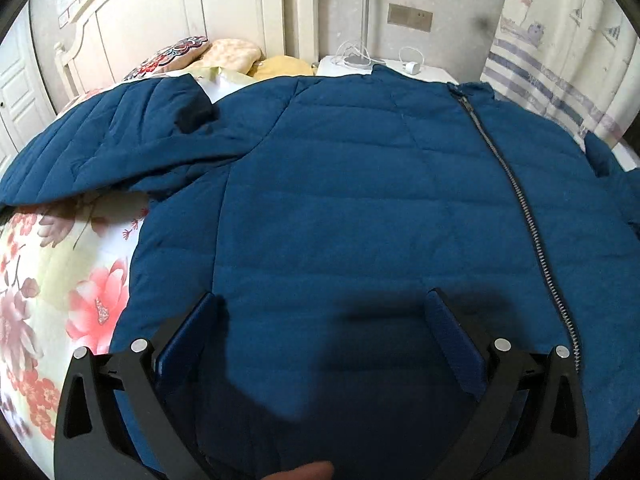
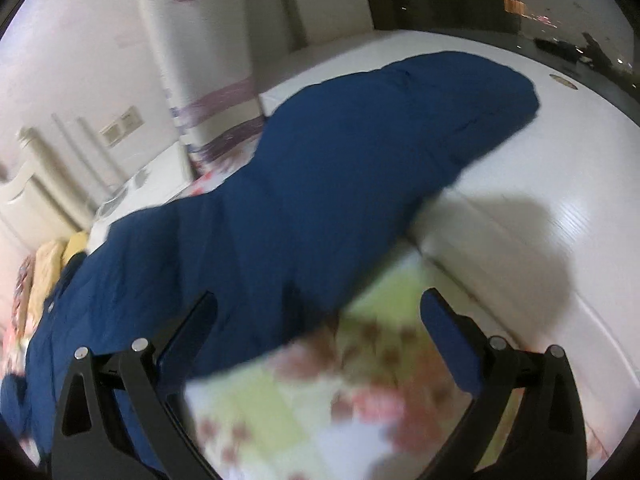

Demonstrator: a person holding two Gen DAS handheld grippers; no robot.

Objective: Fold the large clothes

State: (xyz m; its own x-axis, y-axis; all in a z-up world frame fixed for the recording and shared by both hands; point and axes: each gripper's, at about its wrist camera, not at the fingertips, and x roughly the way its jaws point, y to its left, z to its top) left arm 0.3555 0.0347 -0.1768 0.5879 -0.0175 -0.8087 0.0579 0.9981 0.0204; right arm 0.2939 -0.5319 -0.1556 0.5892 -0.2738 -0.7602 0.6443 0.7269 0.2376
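Nearest in the left wrist view, the left gripper (image 1: 320,332) hangs with fingers spread wide and empty over the near hem of the blue padded jacket (image 1: 360,200), which lies flat on the floral bedspread (image 1: 60,280), zipper (image 1: 532,220) right of centre, likely laid out ready for folding.

In the blurred right wrist view, the right gripper (image 2: 320,332), fingers equally apart, holds nothing near the jacket's sleeve (image 2: 400,120), which trails off the bed's right edge.

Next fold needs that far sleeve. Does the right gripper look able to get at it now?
Probably yes: the right gripper has open tongs, and the sleeve lies ahead across the bed edge with nothing between them.
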